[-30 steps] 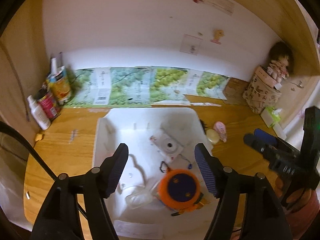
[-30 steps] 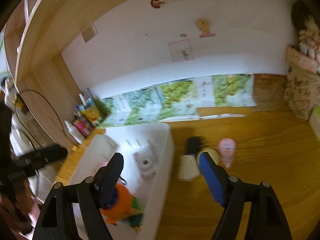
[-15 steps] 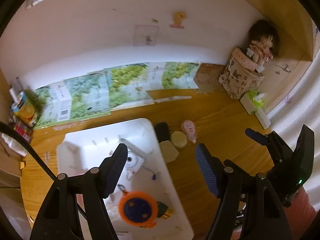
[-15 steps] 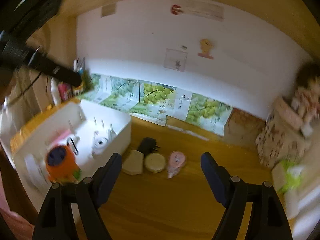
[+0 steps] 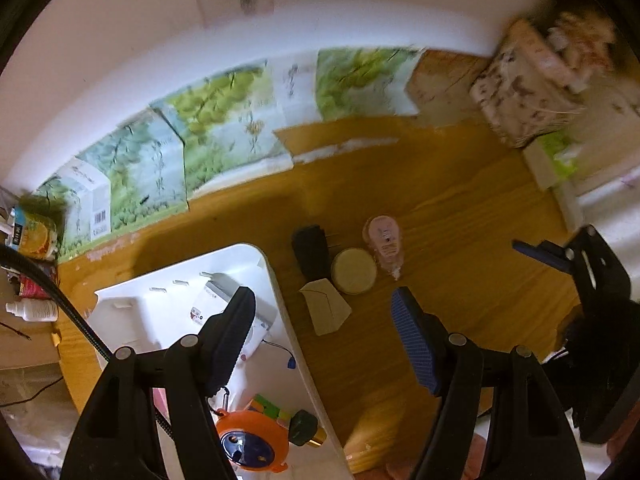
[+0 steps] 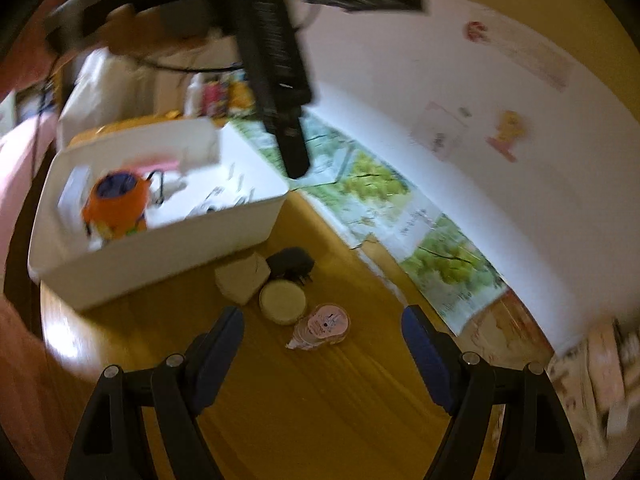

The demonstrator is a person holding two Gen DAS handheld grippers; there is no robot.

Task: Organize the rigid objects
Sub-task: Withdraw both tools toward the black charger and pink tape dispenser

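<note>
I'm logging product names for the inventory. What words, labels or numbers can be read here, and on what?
None can be read.
Grape-print cartons: barcode and print, too blurred.
Pink bottle: label too small.
Wall notes: blurred.
Can: print unreadable.

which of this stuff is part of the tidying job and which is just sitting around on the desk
Part of the job:
- white bin
- black plug adapter
- round cream tin
- pink dispenser
- beige angular piece
- orange toy, already in the bin

Just lying about:
- grape-print cartons
- bottles and cans
- patterned basket
</note>
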